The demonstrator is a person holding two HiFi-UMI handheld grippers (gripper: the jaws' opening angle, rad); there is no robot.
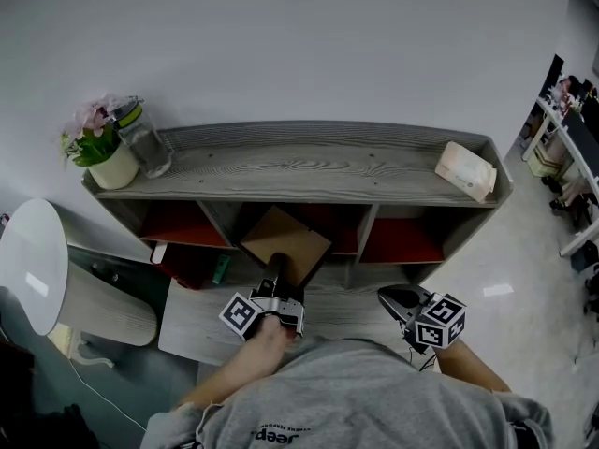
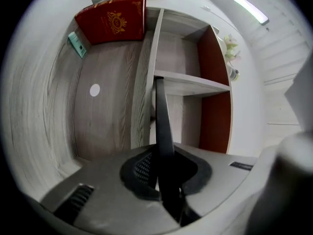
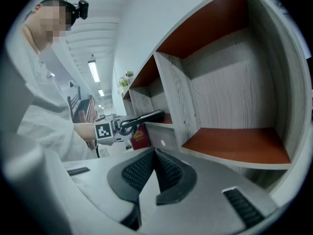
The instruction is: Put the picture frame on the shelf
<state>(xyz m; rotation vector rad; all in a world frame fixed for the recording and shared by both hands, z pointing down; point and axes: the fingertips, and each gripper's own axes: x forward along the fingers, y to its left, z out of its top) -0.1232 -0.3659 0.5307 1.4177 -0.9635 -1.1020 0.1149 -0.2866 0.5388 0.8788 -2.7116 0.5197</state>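
Shelf of grey wood with red-backed compartments stands against the far wall, and a low grey table lies just in front of it, near the person. Next in size is the picture frame, tilted with its brown back facing up, its far edge at the mouth of the middle compartment and its near edge in the left gripper. In the left gripper view the frame shows edge-on as a thin dark strip running from the jaws toward the front of a shelf board, with the jaws clamped tight on it; whether the far edge touches the board cannot be told. The right gripper hangs to the right, near the person and well apart from the frame, its jaws brought together with nothing between them. On the shelf's top, a pot of pink flowers sits at the far left with a glass jar just beside it, and a tissue pack lies at the right end. A red box with a gold emblem leans at the left of the table, a small teal object just beside it.
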